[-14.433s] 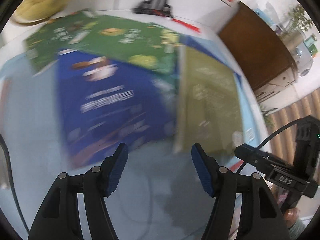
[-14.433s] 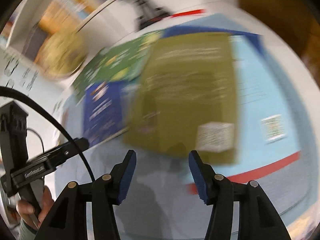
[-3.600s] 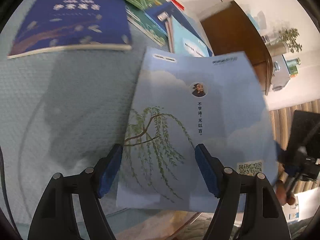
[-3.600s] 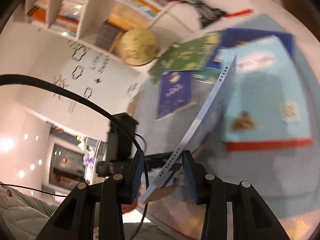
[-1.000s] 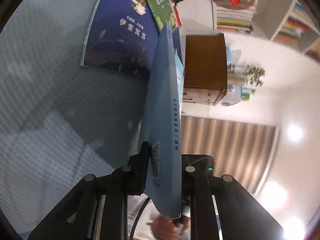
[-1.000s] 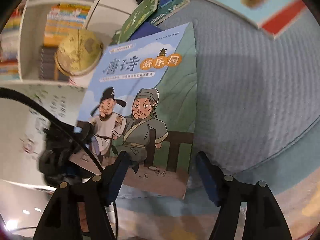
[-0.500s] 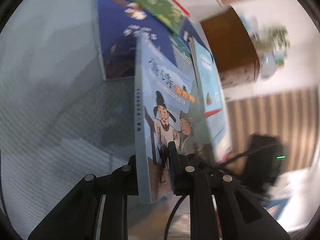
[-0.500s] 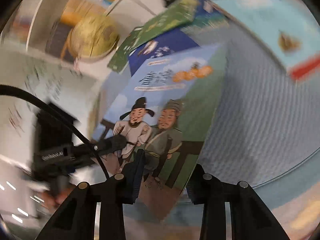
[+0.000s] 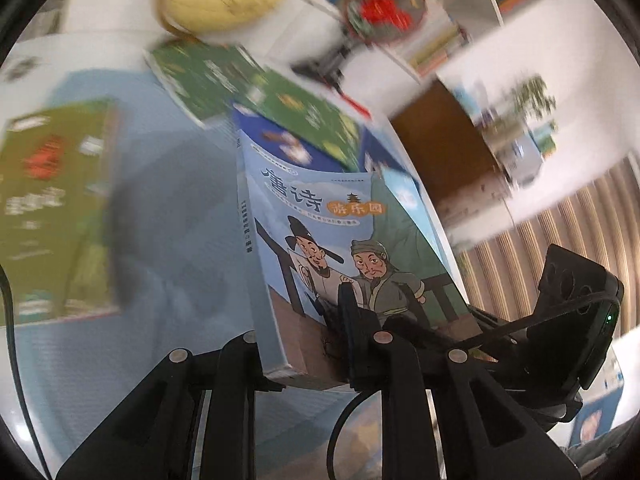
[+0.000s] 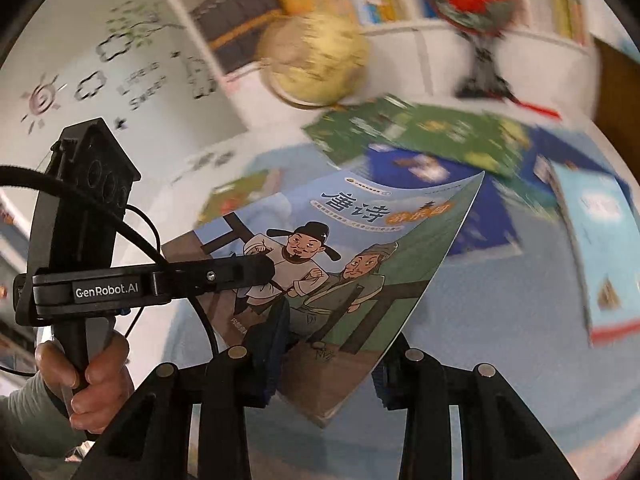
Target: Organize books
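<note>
Left tongs (image 9: 304, 332) and right tongs (image 10: 332, 344) both clamp the Tang-poetry picture book (image 9: 340, 248) above the tabletop (image 9: 168, 208), globe (image 10: 312, 60) at twelve o'clock.

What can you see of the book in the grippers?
The book is a thin glossy softcover: blue cover, dark title characters with orange ones beside them, two cartoon men in old dress at a dark fence. It is off the table, tilted, its cover bowed. The left gripper clamps its bottom edge near the spine; the right gripper grips the same edge, its jaws having just closed. Other books lie beyond, blurred.
</note>
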`<state>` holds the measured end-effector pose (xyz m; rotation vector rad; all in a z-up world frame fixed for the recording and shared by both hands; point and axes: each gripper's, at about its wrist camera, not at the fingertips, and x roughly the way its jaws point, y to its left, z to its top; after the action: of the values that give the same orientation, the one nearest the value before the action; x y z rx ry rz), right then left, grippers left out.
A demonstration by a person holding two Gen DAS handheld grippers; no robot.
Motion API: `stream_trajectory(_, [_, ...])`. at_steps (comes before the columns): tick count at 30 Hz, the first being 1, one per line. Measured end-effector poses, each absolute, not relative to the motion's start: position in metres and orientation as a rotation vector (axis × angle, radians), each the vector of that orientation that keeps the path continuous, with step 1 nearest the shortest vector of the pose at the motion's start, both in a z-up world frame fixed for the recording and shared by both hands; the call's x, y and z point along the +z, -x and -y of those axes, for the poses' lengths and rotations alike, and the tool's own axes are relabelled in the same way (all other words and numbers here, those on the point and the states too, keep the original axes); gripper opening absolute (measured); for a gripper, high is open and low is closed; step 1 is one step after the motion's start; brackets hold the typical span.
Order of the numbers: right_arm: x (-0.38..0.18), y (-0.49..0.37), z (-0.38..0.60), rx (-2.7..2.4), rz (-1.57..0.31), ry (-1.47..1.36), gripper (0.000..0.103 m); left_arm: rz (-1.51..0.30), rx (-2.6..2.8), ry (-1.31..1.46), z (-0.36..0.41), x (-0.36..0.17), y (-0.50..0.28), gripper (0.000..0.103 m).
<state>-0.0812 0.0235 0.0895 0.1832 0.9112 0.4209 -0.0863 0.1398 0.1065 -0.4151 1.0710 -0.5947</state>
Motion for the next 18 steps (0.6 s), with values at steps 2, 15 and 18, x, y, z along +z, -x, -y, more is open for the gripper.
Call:
stream_trajectory(2, [0.093, 0.066, -0.050, 0.483, -0.905, -0.174, 0.035, -1.039, -0.539, 0.443, -0.165, 0.111, 0.084, 0.016])
stream_trajectory(15, [0.056, -0.036, -0.180, 0.681, -1.014, -0.126, 0.037, -0.995, -0.263, 0.508, -0.296, 0.084, 0.048, 0.018])
stream_trajectory(18, [0.045, -0.043, -0.190, 0.682, -1.029, -0.116, 0.037, -1.000, -0.249, 0.549, -0.310, 0.071, 0.046, 0.019])
